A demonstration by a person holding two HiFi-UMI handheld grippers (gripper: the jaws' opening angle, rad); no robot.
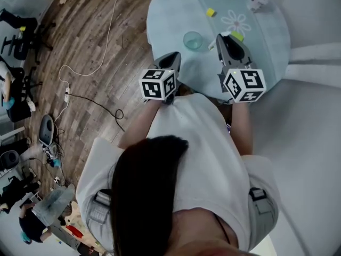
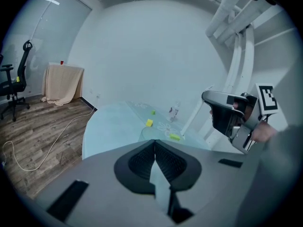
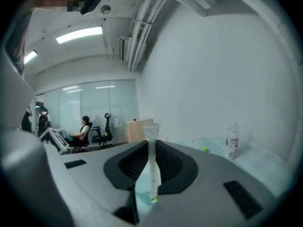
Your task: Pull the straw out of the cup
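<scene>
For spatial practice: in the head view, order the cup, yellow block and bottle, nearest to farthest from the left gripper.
1. cup, just ahead of the left gripper
2. yellow block, mid-table
3. bottle, far right

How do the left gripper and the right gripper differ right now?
The left gripper has its jaws shut on nothing; the right gripper is clamped on the straw, which stands upright between its jaws. In the head view the right gripper reaches further over the table, right of the cup, while the left gripper sits at the table's near edge. Both have their jaws drawn close together.
</scene>
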